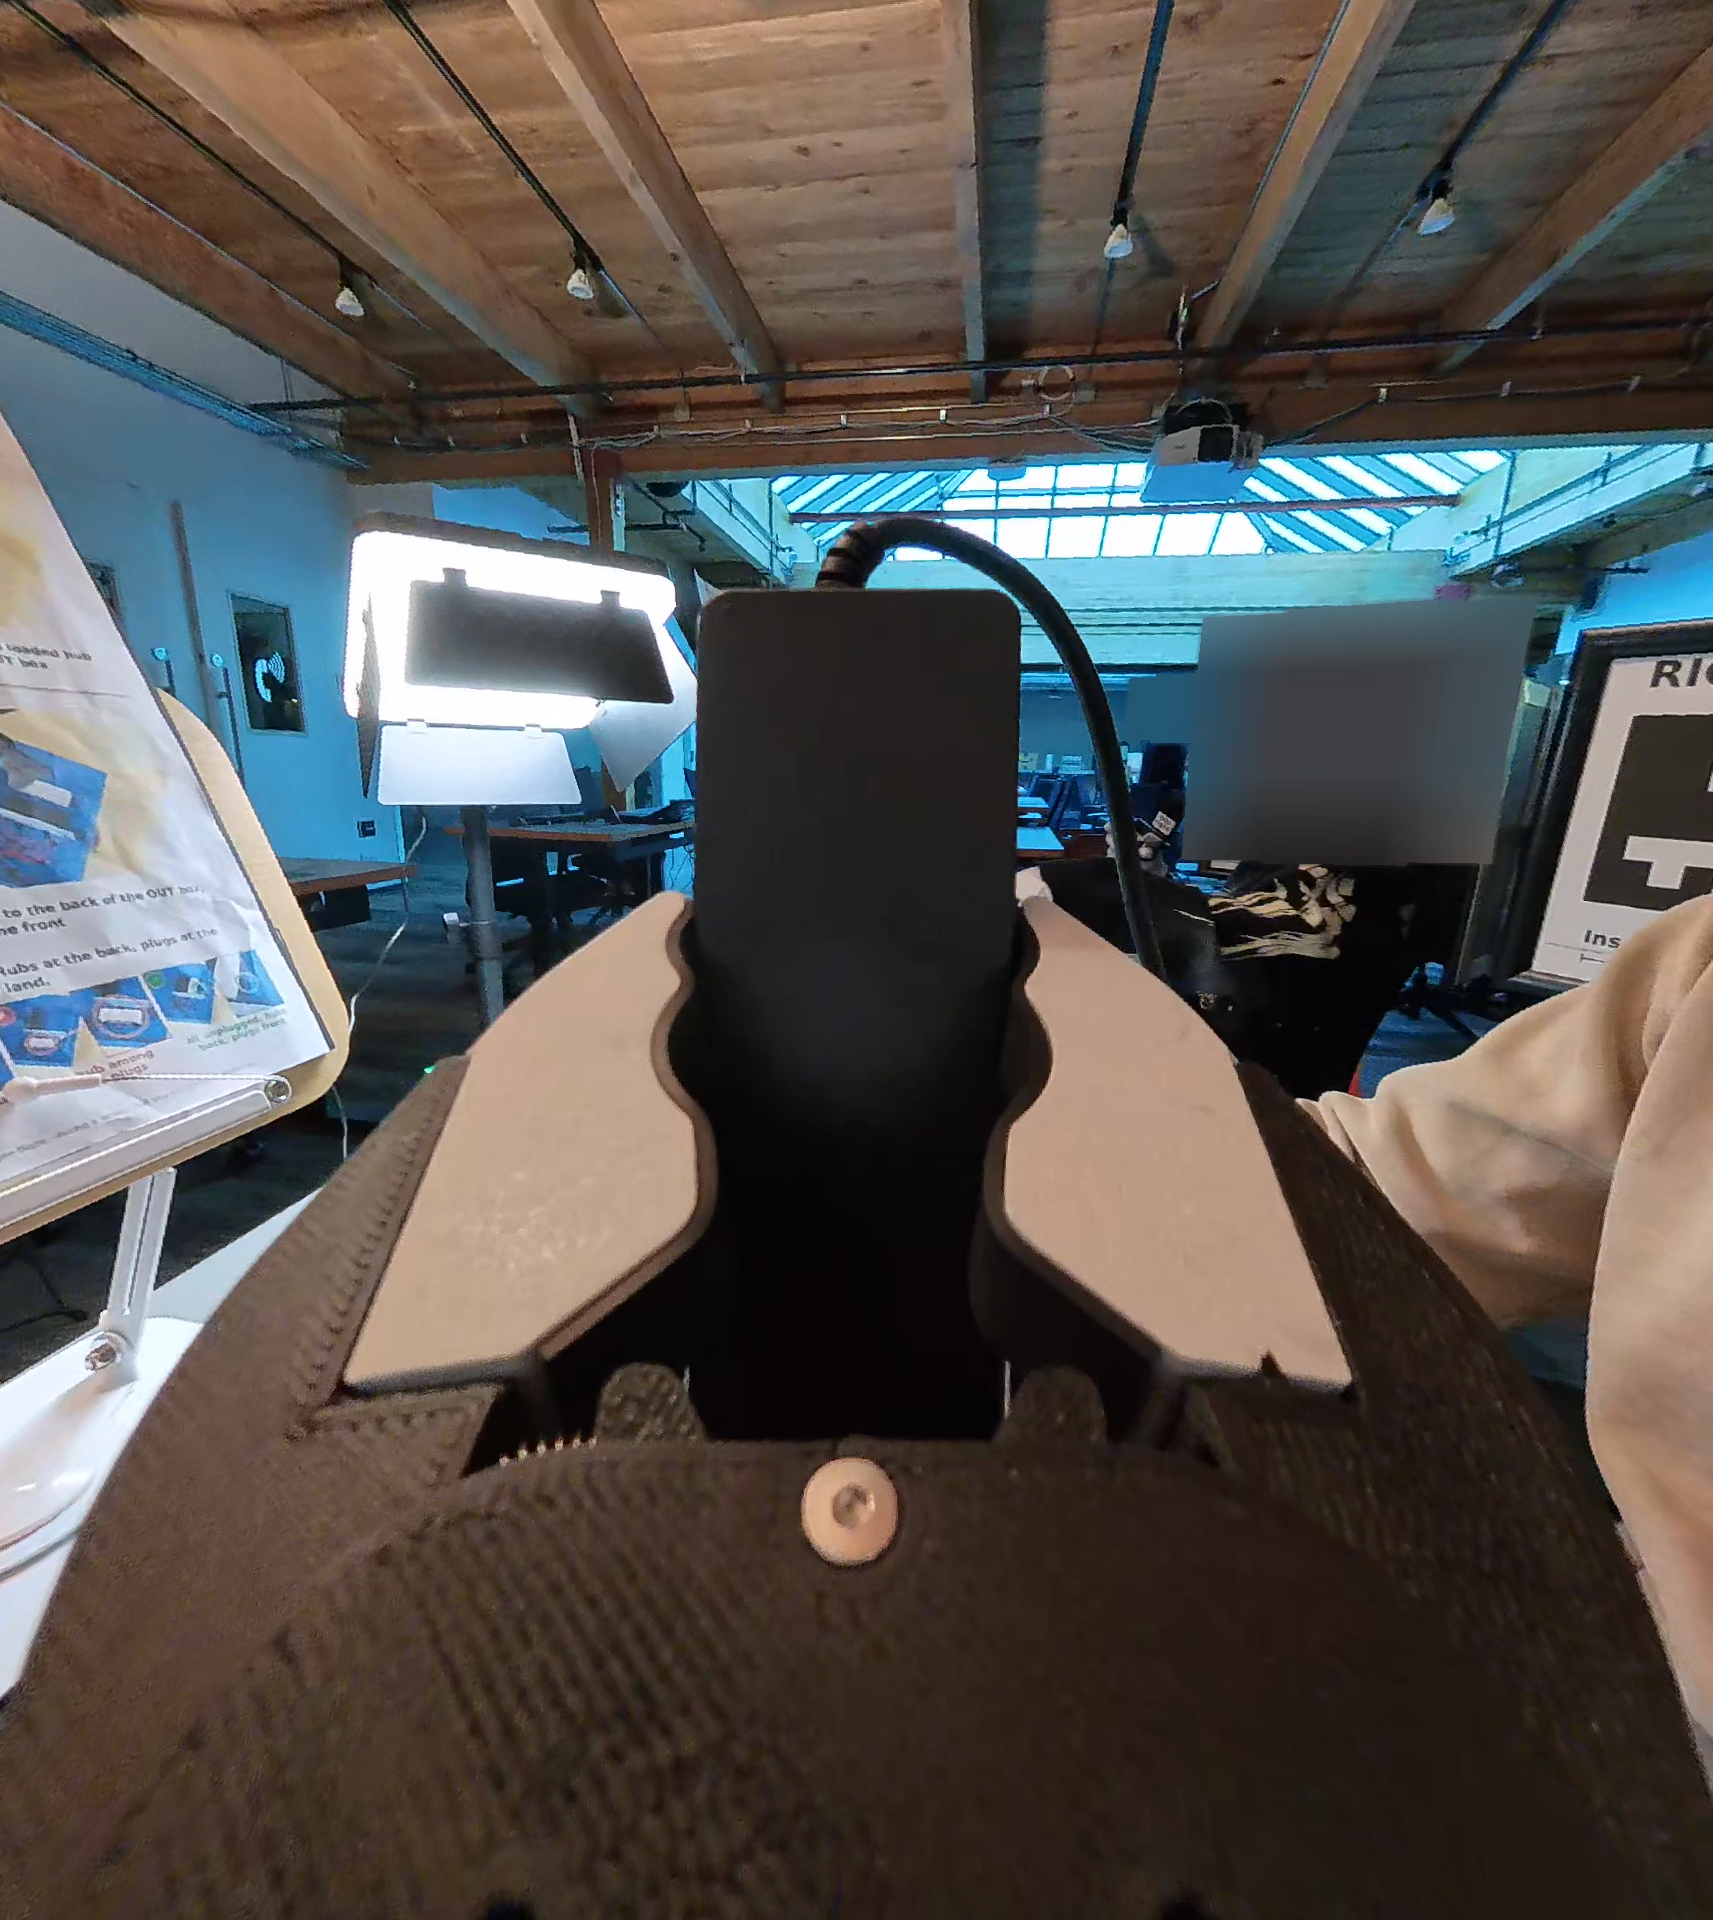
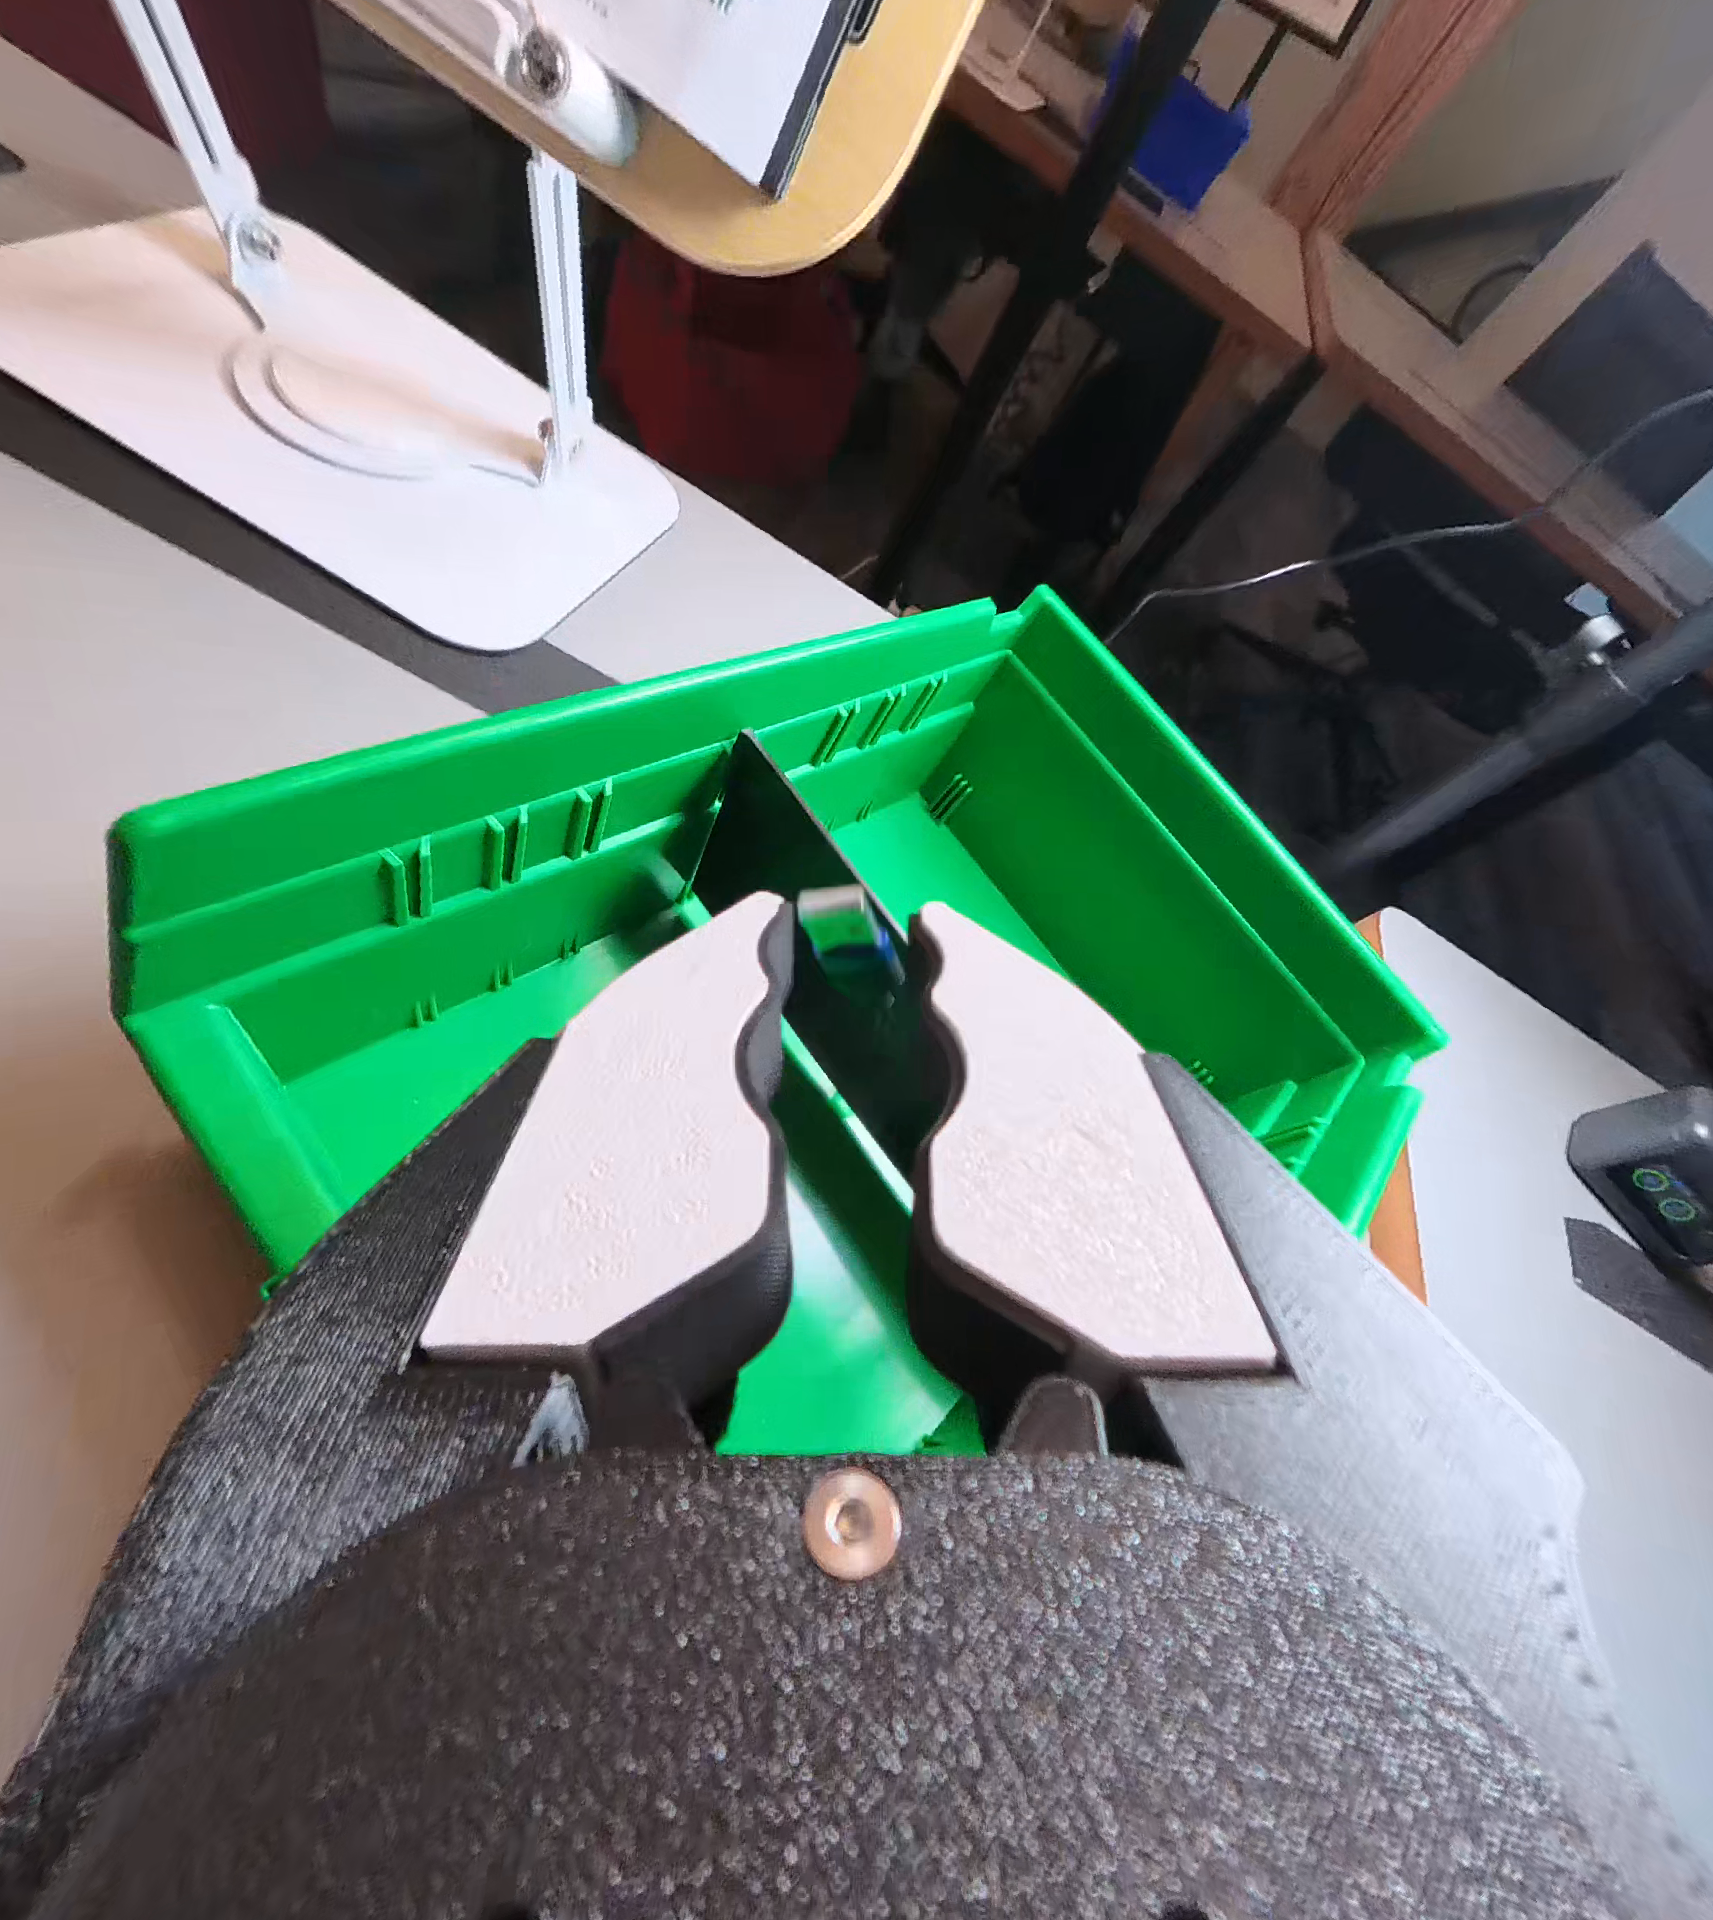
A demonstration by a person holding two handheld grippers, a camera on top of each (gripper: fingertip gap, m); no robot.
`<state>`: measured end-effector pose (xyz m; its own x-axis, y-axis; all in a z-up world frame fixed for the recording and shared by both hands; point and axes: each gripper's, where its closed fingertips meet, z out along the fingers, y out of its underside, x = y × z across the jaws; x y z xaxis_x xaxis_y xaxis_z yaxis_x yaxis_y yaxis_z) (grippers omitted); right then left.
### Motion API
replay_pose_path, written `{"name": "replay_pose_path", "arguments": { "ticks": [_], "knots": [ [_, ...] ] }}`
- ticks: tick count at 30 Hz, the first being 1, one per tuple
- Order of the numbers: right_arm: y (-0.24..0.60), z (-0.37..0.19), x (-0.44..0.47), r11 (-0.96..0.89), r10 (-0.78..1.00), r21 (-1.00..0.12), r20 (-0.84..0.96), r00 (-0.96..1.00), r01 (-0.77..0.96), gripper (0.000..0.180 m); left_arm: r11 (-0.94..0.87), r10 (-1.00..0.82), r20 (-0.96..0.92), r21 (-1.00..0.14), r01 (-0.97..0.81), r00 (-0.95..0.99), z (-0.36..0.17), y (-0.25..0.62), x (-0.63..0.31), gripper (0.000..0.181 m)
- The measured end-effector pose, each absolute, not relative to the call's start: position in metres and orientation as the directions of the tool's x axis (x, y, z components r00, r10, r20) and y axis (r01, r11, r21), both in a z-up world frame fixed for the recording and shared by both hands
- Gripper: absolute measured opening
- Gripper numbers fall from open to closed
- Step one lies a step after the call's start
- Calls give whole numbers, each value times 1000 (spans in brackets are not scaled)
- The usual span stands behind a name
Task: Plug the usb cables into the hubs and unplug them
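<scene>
My left gripper (image 1: pixel 857 925) is shut on a black USB hub (image 1: pixel 857 790) and holds it upright in the air, pointing toward the ceiling. The hub's black cable (image 1: pixel 1091 686) leaves its top end and curves down to the right. My right gripper (image 2: pixel 847 925) is shut on a USB plug (image 2: pixel 847 930) with a silver shell and blue insert, its tip sticking out between the fingertips. It hovers over a green bin (image 2: pixel 416 883) with a black divider (image 2: pixel 779 821) across its middle. The bin's compartments look bare where visible.
A white stand (image 2: pixel 312 416) holding an instruction sheet (image 1: pixel 52 831) sits on the white table (image 2: pixel 52 779) left of the bin. A small black device with green lights (image 2: pixel 1693 1174) lies at the right. A cream sleeve (image 1: pixel 1610 1195) is at the right of the left wrist view.
</scene>
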<state>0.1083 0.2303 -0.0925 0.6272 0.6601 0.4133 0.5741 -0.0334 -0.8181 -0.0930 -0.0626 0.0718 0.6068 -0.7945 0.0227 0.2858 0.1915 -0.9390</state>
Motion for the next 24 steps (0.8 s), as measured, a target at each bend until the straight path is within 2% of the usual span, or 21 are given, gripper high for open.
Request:
{"name": "replay_pose_path", "arguments": {
  "ticks": [3, 5, 8, 10, 13, 16, 22, 24],
  "knots": [
    [223, -73, 111, -19, 673, -867, 357, 647, 498, 35, 175, -804, 33, -941, 289, 594, 68, -60, -89, 55],
    [200, -47, 97, 34, 761, -928, 264, 592, 370, 38, 166, -815, 39, -941, 296, 578, 66, -60, -86, 55],
    [134, 4, 64, 55, 924, -991, 97, 370, 122, 37, 147, -844, 51, -935, 322, 535, 64, -61, -78, 55],
    [85, 30, 45, 94, 972, -994, 103, 210, 50, 37, 129, -868, 63, -929, 346, 492, 62, -63, -71, 55],
    [14, 36, 19, 163, 987, -984, 163, -6, 74, 39, 100, -900, 76, -922, 373, 429, 58, -66, -59, 55],
    [-30, 19, -1, 245, 966, -955, 227, -119, 165, 42, 78, -919, 76, -927, 368, 386, 52, -67, -43, 55],
    [-60, -6, -22, 220, 968, -940, 178, -175, 260, 37, 78, -939, 31, -951, 301, 343, 35, -70, -9, 56],
    [-60, -8, -23, 190, 973, -946, 146, -178, 263, 28, 88, -940, 11, -957, 275, 341, 30, -71, -1, 56]
  ]
}}
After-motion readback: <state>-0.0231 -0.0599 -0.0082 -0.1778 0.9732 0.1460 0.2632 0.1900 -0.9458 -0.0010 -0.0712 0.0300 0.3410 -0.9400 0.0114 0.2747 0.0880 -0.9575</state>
